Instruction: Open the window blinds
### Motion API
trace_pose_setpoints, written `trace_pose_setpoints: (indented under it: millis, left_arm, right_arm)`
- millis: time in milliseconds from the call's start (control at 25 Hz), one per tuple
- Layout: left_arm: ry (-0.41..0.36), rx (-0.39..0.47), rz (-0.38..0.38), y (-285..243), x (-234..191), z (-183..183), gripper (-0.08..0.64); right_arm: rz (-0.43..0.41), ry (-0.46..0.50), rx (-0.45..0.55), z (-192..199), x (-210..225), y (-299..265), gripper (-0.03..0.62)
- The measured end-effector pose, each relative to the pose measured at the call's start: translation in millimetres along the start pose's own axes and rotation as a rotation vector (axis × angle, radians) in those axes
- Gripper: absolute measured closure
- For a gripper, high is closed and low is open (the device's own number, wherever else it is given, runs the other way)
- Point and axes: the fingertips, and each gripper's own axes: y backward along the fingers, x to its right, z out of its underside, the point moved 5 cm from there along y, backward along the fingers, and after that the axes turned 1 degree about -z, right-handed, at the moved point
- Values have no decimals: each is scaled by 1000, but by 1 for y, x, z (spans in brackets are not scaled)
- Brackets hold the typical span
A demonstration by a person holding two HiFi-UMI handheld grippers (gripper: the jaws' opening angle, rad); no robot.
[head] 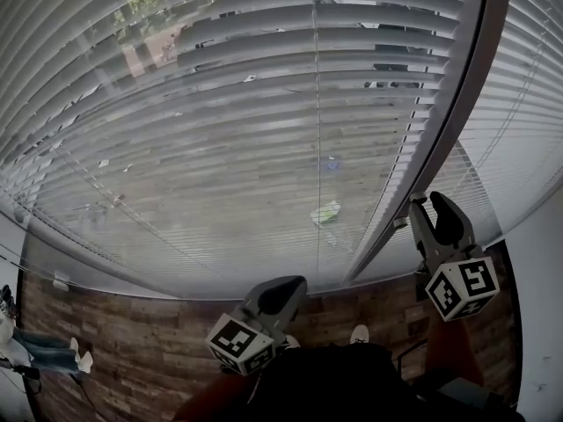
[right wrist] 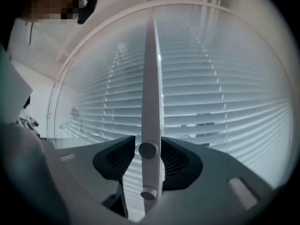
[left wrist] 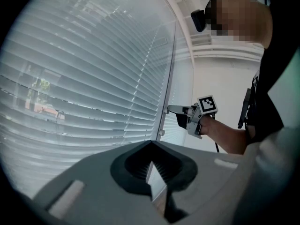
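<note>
Right gripper [head: 429, 211] is standing with jaws spread around the slim white upright bar with two round knobs [right wrist: 151, 88], pads not pinching it, beside the white horizontal-slat window blinds [head: 264, 104]. Left gripper [head: 283, 290] is idling low, jaws pressed together, empty. Best now, I'd say: squeeze squarely, then roll gently.

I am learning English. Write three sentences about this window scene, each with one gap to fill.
The white wand stands between the open jaws of the ___ tool.
The left tool holds ___.
The floor below the window shows ___ planks.
Missing words: right; nothing; wooden.
</note>
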Motion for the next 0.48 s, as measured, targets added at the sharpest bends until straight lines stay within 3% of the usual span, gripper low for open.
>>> trace_pose_setpoints:
  millis: [120,480]
  left_arm:
    - [5,-4,0,1,0,1,560]
    - [7,1,0,2,-1,0,560]
  right_arm:
    - [-25,-98,-9,5,2,-2,402]
    - [-16,-111,-21,9,2,-5,437]
